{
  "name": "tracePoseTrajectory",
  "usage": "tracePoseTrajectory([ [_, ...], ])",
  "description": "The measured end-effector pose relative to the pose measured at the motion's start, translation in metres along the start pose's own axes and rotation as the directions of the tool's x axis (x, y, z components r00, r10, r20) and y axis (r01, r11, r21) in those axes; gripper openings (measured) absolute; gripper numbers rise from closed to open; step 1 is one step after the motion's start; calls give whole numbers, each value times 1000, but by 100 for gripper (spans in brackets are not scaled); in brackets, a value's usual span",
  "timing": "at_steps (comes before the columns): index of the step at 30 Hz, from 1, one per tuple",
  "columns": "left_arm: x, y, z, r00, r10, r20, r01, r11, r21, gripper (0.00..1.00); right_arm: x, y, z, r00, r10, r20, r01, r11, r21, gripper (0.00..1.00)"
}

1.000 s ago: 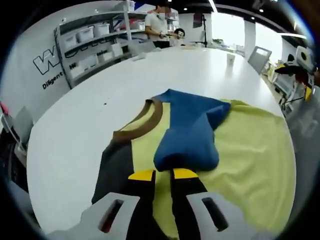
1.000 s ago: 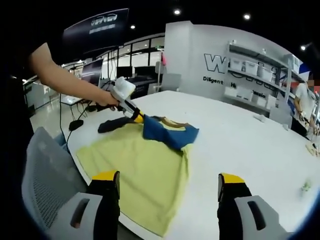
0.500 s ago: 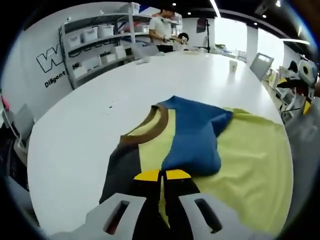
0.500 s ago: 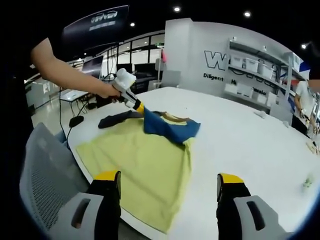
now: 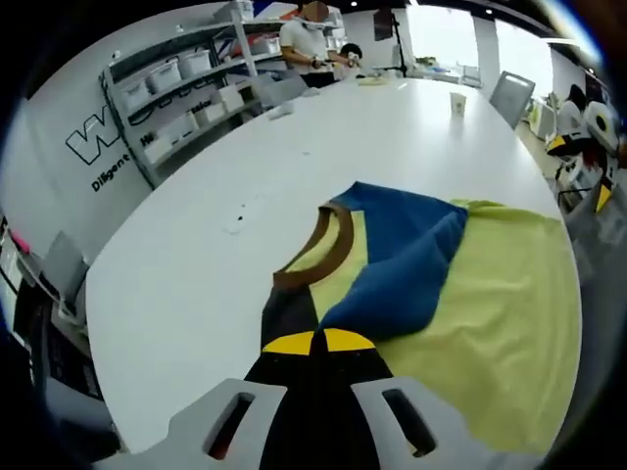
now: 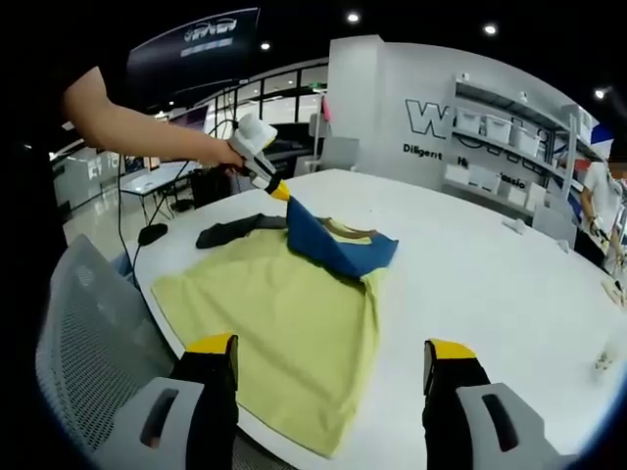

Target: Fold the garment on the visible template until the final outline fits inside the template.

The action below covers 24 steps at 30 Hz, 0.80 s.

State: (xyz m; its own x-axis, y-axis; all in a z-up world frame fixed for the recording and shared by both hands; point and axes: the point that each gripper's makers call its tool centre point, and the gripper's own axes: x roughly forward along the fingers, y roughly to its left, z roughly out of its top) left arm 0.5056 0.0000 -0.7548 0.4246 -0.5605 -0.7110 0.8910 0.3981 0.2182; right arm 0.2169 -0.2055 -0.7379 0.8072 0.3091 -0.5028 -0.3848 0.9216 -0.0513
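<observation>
A yellow T-shirt (image 6: pixel 284 323) lies flat on the white table (image 6: pixel 470 264), with a brown collar (image 5: pixel 328 245), a dark sleeve (image 6: pixel 230 232) and a blue sleeve (image 6: pixel 338 245). My left gripper (image 5: pixel 313 342) is shut on the edge of the blue sleeve (image 5: pixel 402 255) and holds it lifted off the yellow body (image 5: pixel 490 323). In the right gripper view, that left gripper (image 6: pixel 279 191) hangs above the shirt's far side, and the blue cloth rises to it like a tent. My right gripper (image 6: pixel 331 348) is open and holds nothing, near the table's edge, short of the hem.
A grey mesh chair (image 6: pixel 88 323) stands close by the table's edge. Shelves with white bins (image 5: pixel 186 78) line the wall. A paper cup (image 5: pixel 457 101) sits far down the table, where a person (image 5: pixel 309 39) stands. Bare tabletop (image 5: pixel 245 176) lies beyond the collar.
My left gripper has risen with the blue sleeve, pulling it up off the yellow body. My right gripper stays open and in place.
</observation>
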Motion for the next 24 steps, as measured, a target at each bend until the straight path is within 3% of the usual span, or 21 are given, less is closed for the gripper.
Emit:
tracePoseTrajectory([
  [3, 6, 4, 2, 1000, 9, 0, -9, 1000, -9, 4, 0, -1, -1, 1000, -9, 4, 9, 1000, 13, 77],
  [10, 33, 15, -11, 999, 22, -31, -23, 998, -54, 4, 1, 3, -8, 1000, -15, -4, 15, 1000, 14, 77],
  [17, 39, 21, 12, 997, 71, 41, -65, 990, -122, 4, 3, 2, -13, 999, -23, -22, 23, 1000, -1, 76],
  [24, 42, 18, 5, 998, 54, 17, -51, 992, -112, 6, 5, 4, -15, 999, -18, -34, 17, 1000, -21, 75],
])
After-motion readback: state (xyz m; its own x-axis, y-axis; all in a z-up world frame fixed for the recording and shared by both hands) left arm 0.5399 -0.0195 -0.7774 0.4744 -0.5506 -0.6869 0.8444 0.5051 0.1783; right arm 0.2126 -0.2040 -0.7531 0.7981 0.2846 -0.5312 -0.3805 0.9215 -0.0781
